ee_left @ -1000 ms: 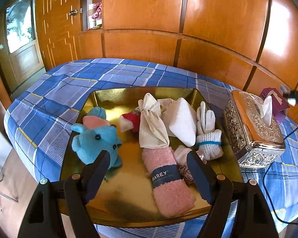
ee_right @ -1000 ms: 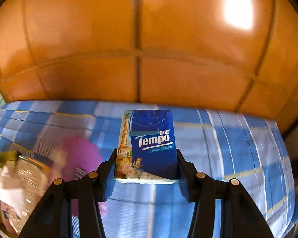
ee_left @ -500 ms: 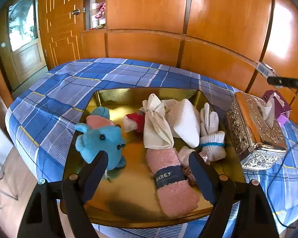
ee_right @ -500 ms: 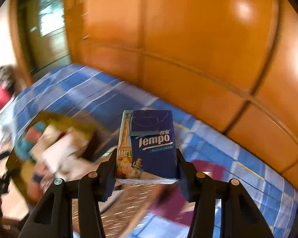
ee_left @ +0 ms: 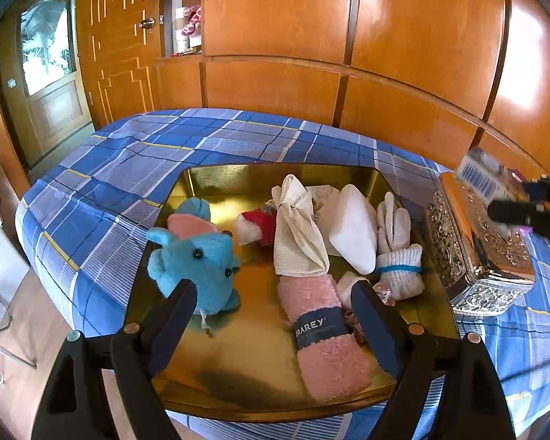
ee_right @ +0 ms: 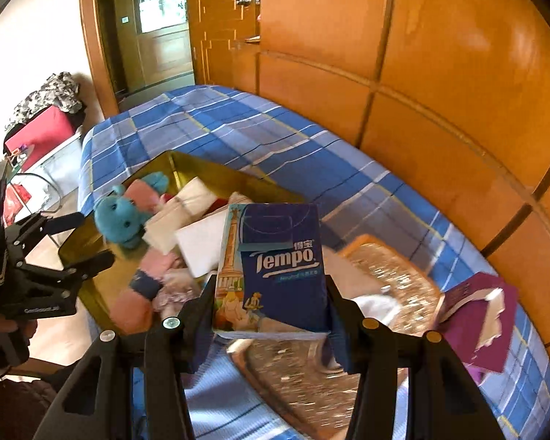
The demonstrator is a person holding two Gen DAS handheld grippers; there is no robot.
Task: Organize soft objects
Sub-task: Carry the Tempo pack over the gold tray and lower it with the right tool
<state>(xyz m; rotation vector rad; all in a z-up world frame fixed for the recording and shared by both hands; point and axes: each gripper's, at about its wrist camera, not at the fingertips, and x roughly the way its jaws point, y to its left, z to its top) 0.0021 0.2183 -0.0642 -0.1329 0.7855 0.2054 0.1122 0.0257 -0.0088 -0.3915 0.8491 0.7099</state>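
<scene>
Right wrist view – right gripper (ee_right: 271, 315) fingers clamp tissue pack (ee_right: 275, 271), now swung over silver box (ee_right: 366, 293) toward tray (ee_left: 238, 179). Left gripper (ee_left: 271, 315) fingers just widened, empty – tray drop likely next.

Tissue pack (ee_right: 275, 267): "Tempo" in white, Chinese characters at its 1 o'clock
Pink towel (ee_left: 322, 333): navy band, "…RAREY", first letters hidden

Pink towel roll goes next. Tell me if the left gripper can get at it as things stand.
Probably yes. The left gripper is open and empty above the gold tray, the pink towel roll lies between its fingers with nothing on top.
</scene>
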